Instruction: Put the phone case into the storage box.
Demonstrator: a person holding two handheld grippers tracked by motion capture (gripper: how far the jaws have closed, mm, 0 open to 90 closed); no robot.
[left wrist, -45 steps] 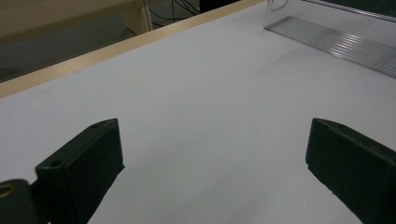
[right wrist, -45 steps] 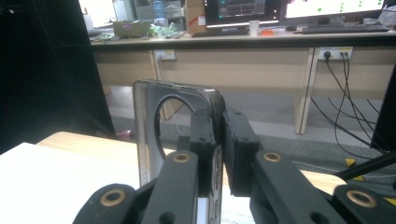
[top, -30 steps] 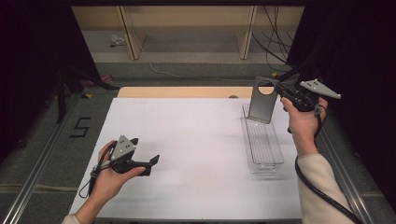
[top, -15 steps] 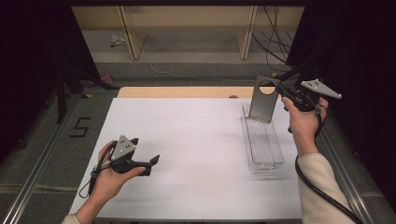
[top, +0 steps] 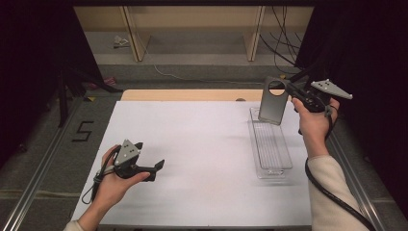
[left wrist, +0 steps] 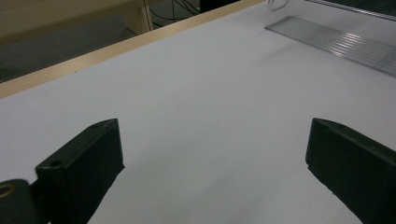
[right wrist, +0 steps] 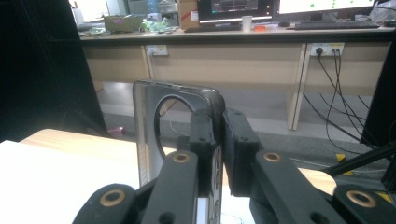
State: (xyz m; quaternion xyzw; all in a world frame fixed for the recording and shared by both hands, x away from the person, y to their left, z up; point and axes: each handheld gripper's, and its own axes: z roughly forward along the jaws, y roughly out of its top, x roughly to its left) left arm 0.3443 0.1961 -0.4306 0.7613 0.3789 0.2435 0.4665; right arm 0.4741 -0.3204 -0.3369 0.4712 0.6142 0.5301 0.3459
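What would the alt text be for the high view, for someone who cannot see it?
A person's right gripper holds a grey phone case with a round hole upright above the far end of a clear plastic tray on a white table. The left gripper, jaws open, rests low near the table's front left.

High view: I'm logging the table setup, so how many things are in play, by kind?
Phone case: 1
Clear tray: 1
Grippers: 2, left gripper, right gripper
Total: 4
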